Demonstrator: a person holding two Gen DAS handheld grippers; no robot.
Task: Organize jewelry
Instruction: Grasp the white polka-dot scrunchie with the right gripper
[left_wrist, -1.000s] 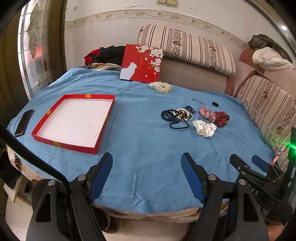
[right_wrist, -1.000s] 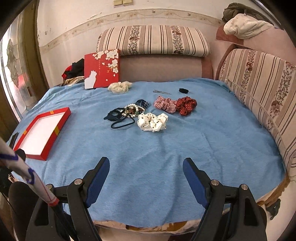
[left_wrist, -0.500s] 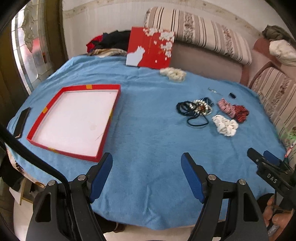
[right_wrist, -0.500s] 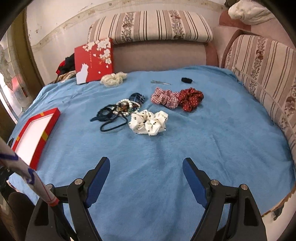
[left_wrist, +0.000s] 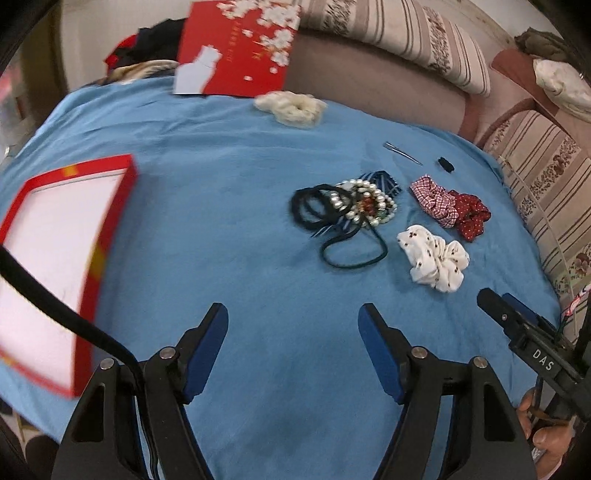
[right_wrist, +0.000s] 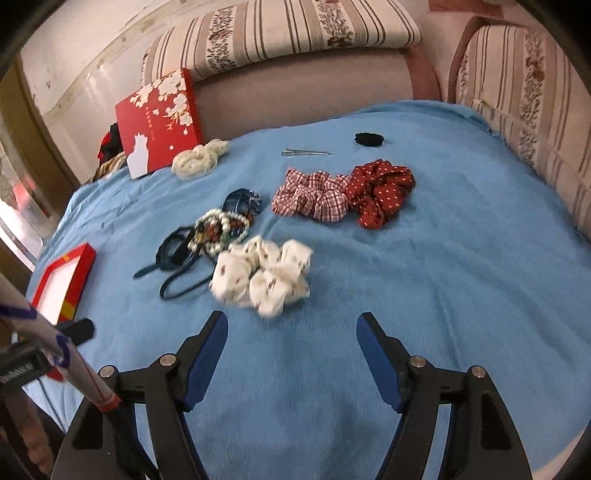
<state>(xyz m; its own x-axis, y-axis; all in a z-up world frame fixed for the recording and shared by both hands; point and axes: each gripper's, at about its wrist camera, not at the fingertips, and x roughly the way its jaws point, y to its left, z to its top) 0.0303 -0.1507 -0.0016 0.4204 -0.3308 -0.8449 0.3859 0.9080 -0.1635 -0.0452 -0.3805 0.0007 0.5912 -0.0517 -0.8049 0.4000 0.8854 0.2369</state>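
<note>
- My right gripper (right_wrist: 291, 350) hangs wide open and empty just short of the white scrunchie (right_wrist: 260, 277), which sits at the centre of the right wrist view; I judge it the nearest pick, but it is soft and puffy, so a shallow pinch could catch only a fold and let it slip out on the way to the box
- My left gripper (left_wrist: 293, 345) is also wide open, holding nothing, over bare blue cloth (left_wrist: 229, 229) in the lower middle of its frame; closing too low could snag the cloth
- The tangle (left_wrist: 345, 208) of pearl beads and black bands lies mid-frame, right of centre; lifting one strand may drag the rest along
- The red box (left_wrist: 110, 221) lies open at the left edge, its white floor bare; it is well apart from the pile, so a loose carry risks a drop
- The checked scrunchie (right_wrist: 314, 195) touches the red dotted scrunchie (right_wrist: 380, 190) in the upper middle; the hair clip (right_wrist: 306, 152) is thin and flat, hard to pinch
</note>
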